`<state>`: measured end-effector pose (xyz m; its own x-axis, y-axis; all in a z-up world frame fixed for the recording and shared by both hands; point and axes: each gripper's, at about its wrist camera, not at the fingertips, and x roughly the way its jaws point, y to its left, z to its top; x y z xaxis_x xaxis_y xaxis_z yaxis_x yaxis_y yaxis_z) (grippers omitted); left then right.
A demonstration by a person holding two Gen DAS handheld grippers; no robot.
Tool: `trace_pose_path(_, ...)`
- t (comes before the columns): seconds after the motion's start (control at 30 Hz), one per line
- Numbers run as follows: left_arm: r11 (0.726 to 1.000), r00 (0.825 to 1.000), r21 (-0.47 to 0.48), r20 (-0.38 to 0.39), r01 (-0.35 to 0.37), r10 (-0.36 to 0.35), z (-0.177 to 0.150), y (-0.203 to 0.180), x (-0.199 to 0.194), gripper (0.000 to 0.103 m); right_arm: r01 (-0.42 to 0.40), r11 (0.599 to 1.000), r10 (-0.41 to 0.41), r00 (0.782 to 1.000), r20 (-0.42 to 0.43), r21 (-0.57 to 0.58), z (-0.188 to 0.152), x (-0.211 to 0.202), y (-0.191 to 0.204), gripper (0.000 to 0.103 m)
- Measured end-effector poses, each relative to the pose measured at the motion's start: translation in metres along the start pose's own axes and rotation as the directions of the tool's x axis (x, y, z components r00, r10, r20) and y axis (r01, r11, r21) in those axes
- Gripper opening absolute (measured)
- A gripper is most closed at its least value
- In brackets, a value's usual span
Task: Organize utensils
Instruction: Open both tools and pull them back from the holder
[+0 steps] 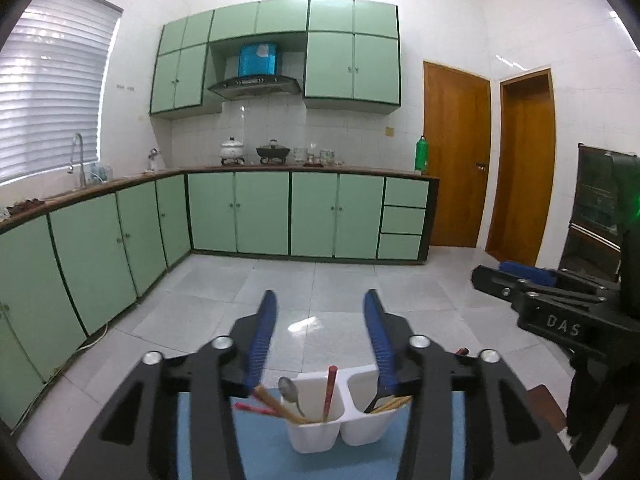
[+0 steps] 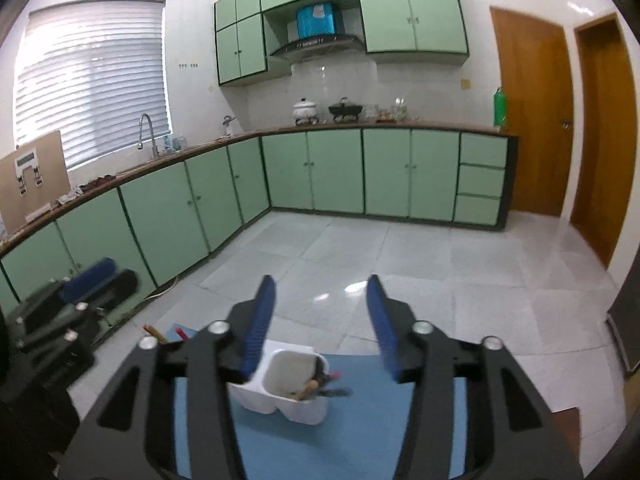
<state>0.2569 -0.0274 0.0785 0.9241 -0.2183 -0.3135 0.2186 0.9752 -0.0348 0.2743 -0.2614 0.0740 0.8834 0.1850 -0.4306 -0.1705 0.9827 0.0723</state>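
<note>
Left gripper (image 1: 320,304): aimed slightly downward, jaws apart with nothing between the pads. Right gripper (image 2: 322,286): same downward tilt, jaws apart and empty, positioned beside the left one. The white 2-compartment utensil holder (image 1: 320,432) stands on the blue mat (image 1: 260,440), below both grippers. It contains a spoon (image 1: 289,390), chopsticks (image 1: 276,402) and other utensils.

Bare blue mat (image 2: 432,420) lies free right of the white two-compartment plastic holder (image 2: 288,404); leaning wooden chopsticks (image 1: 280,404) crowd its left side.
</note>
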Motion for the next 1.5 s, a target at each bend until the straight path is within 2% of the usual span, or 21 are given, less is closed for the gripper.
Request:
trace_pose_path(0.07,1.000,1.000,0.002,0.000,-0.021,0.021,-0.006,0.002,-0.016,0.058,0.030,1.000,-0.030,0.999,0.016,-0.009,-0.007,-0.015,-0.005,0.074)
trace_pose_path(0.2,0.999,0.999,-0.006,-0.019,-0.045,0.045,-0.026,0.006,-0.044,0.069,0.077,0.997,-0.076,0.997,0.029,-0.031,-0.038,-0.048,-0.012,0.085)
trace_pose_path(0.27,0.999,0.998,-0.010,-0.033,-0.050,0.050,-0.039,0.006,-0.057,0.079,0.087,0.996,-0.086,0.996,0.023,-0.026,-0.056,-0.063,-0.015,0.090)
trace_pose_path(0.53,0.996,0.988,-0.050,-0.141,-0.067,0.060,-0.108,0.006,-0.105,0.089,0.055,0.998,-0.051,0.995,-0.081,0.036,-0.136,-0.103,-0.010,0.096)
trace_pose_path(0.67,0.995,0.980,-0.057,-0.187,-0.086,0.074,-0.136,0.001,-0.126,0.091,0.035,0.998,-0.028,0.993,-0.119,0.054,-0.165,-0.118,0.005,0.096)
trace_pose_path(0.83,0.994,0.975,-0.054,-0.206,-0.093,0.080,-0.157,-0.008,-0.153,0.092,0.015,0.999,-0.009,0.990,-0.137,0.041,-0.186,-0.138,0.025,0.096)
trace_pose_path(1.0,0.995,0.979,-0.053,-0.189,-0.089,0.078,-0.150,-0.016,-0.174,0.093,-0.032,0.998,0.039,0.990,-0.136,0.053,-0.180,-0.155,0.036,0.096)
trace_pose_path(1.23,0.994,0.988,-0.046,-0.125,-0.099,0.093,-0.124,-0.022,-0.200,0.093,-0.044,0.998,0.047,0.995,-0.087,0.037,-0.154,-0.186,0.046,0.097)
trace_pose_path(1.5,0.996,0.993,-0.029,-0.079,-0.090,0.087,-0.107,-0.029,-0.224,0.093,-0.065,0.998,0.066,0.997,-0.029,0.013,-0.139,-0.213,0.052,0.097)
